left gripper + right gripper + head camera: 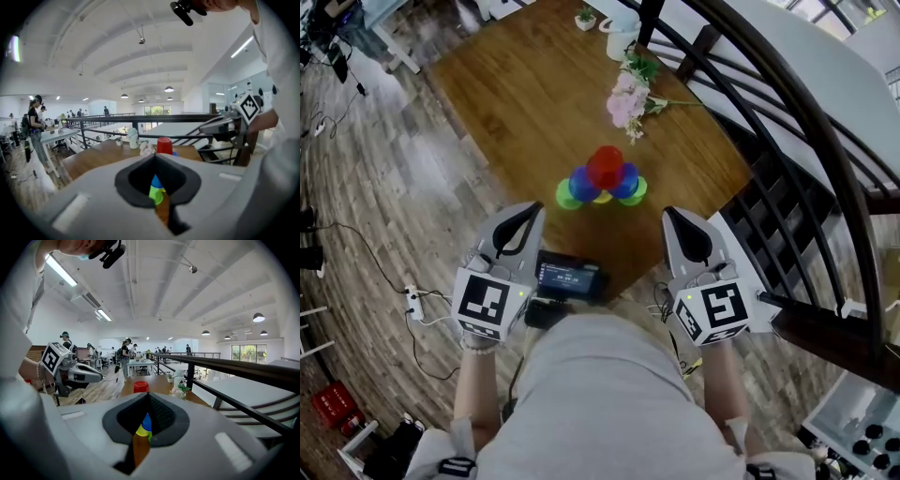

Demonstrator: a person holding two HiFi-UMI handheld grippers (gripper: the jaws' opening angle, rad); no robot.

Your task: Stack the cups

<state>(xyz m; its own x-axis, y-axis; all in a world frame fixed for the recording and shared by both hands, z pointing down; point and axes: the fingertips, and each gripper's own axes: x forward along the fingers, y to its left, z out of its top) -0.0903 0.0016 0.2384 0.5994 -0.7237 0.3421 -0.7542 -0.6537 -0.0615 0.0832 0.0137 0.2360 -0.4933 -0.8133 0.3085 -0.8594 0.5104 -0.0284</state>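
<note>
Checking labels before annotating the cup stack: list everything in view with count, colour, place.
table: 1, brown wood, centre
red cup: 1, red, top of stack
blue cups: 2, blue, under the red cup
green cups: 2, green, bottom outer ends
yellow cup: 1, yellow, bottom middle
flowers: 1 bunch, pink, on table beyond stack
jug: 1, white, table's far end
potted plant: 1, green in white pot, beside jug
device with screen: 1, black, between the grippers
railing: 1, black, right of table
power strip: 1, white, floor at left
left gripper: 1, grey, shut, empty, near table edge
right gripper: 1, grey, shut, empty, near table edge
</note>
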